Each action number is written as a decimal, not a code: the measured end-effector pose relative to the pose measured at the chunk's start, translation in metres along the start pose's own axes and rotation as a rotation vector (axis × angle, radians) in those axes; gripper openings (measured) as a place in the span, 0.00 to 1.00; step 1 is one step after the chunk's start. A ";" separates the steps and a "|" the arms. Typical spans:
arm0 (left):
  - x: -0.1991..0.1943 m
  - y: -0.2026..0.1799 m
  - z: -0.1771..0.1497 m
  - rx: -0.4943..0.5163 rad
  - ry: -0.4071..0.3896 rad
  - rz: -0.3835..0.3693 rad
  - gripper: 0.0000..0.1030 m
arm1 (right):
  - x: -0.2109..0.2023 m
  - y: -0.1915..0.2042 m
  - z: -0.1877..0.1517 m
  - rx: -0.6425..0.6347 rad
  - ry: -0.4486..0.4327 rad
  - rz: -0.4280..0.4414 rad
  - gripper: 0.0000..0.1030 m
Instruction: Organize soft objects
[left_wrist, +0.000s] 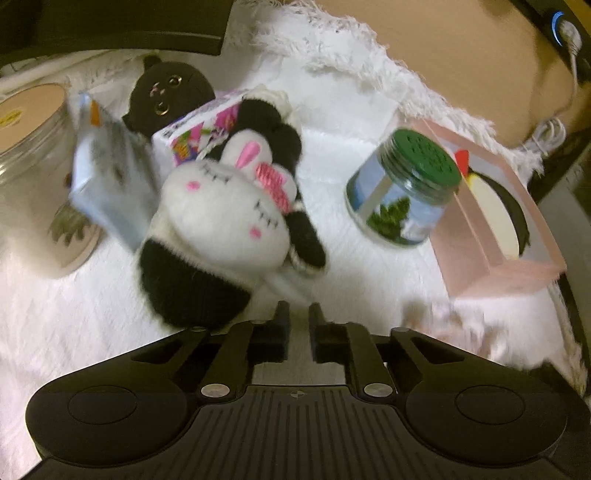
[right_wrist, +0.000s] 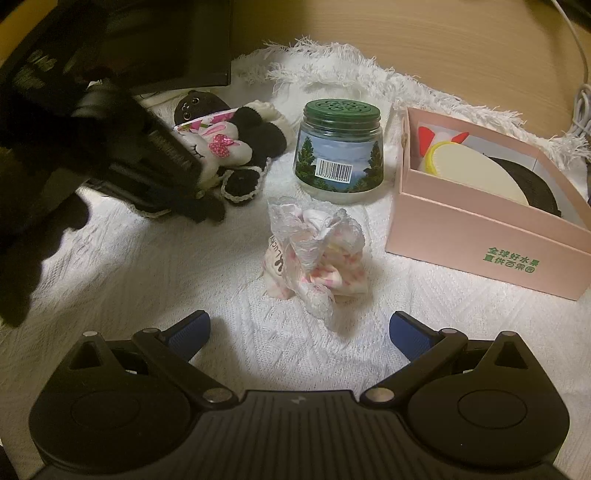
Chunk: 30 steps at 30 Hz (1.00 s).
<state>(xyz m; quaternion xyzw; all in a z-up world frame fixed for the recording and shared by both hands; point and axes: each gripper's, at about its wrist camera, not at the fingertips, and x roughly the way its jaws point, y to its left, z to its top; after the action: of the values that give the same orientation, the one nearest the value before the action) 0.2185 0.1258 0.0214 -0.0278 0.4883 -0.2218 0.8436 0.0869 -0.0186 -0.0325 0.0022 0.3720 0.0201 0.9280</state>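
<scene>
My left gripper (left_wrist: 298, 314) is pinched nearly closed on the black-and-white bunny plush's (left_wrist: 221, 221) strap (I judge), my right gripper (right_wrist: 299, 332) gapes empty before the crumpled floral cloth (right_wrist: 317, 254), so next I'd carry the plush to the pink box (right_wrist: 480, 236).

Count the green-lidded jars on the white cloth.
1. The green-lidded jar stands upright on the white cloth, between the plush toy pile and the pink box. A different jar with a tan lid sits at the left; others may be out of view.
</scene>
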 end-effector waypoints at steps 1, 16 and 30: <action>-0.005 0.002 -0.005 0.008 0.007 -0.008 0.11 | 0.000 0.000 0.000 0.000 0.000 0.000 1.00; -0.034 0.040 -0.026 0.024 -0.028 0.076 0.16 | -0.002 0.000 0.000 0.000 0.001 -0.001 1.00; -0.018 0.031 0.042 0.102 -0.186 0.095 0.17 | -0.003 0.000 0.000 0.001 0.002 -0.002 1.00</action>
<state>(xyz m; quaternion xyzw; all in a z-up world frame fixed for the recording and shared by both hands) 0.2571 0.1534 0.0499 0.0176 0.3966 -0.2026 0.8952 0.0851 -0.0182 -0.0307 0.0021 0.3730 0.0190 0.9276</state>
